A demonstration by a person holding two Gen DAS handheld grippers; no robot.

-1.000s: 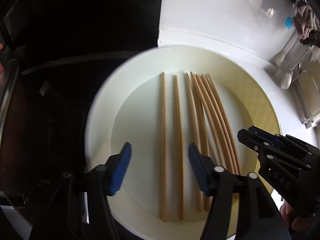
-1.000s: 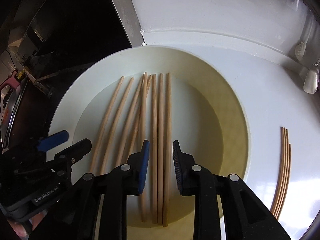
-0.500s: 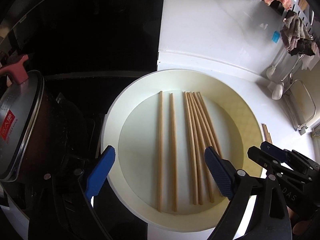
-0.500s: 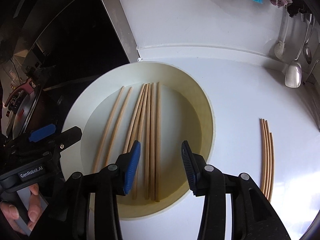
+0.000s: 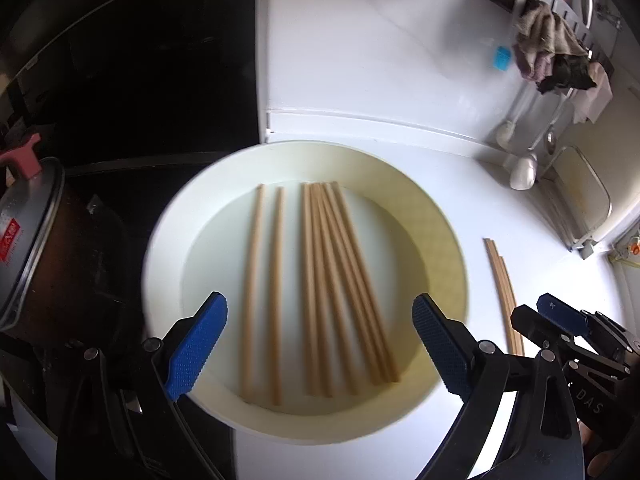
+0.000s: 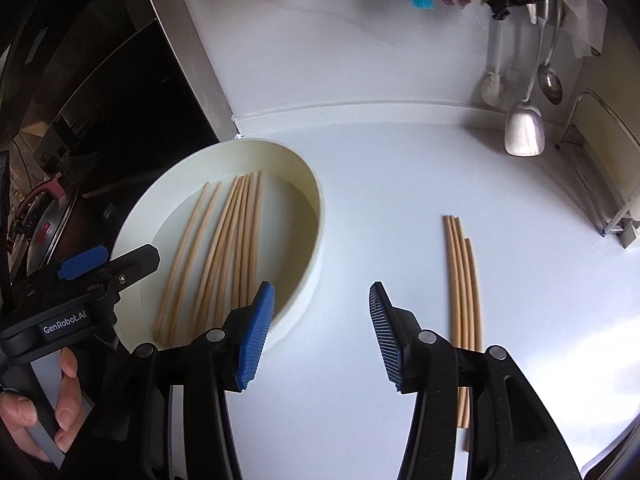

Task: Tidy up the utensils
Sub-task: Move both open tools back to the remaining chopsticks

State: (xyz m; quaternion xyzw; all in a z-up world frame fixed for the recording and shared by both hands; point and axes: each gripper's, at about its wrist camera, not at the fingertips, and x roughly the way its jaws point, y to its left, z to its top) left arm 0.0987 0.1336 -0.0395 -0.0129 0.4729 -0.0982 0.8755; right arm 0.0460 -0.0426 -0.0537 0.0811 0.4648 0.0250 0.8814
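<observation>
Several wooden chopsticks (image 5: 320, 280) lie side by side in a round cream bowl (image 5: 448, 240) on the white counter. My left gripper (image 5: 318, 312) hovers above the bowl's near rim, open wide with nothing between its blue pads. In the right wrist view the bowl (image 6: 316, 208) and its chopsticks (image 6: 228, 248) sit at the left. The jaws of my right gripper (image 6: 320, 300) are opening, with nothing between them, over bare counter just right of the bowl. A small bundle of chopsticks (image 6: 462, 280) lies on the counter further right, also visible in the left wrist view (image 5: 504, 280).
A metal pot with a red-knobbed lid (image 5: 28, 220) stands on the black stove (image 5: 140, 80), left of the bowl. Spoons and a ladle (image 6: 524, 128) hang at the back right above a metal rack (image 6: 600, 160). Cloths (image 5: 552, 40) hang on the wall rail.
Both grippers drew back and up from the bowl with their jaws spreading. The right one shifted right, off the bowl and over the counter. The chopsticks stayed in the bowl.
</observation>
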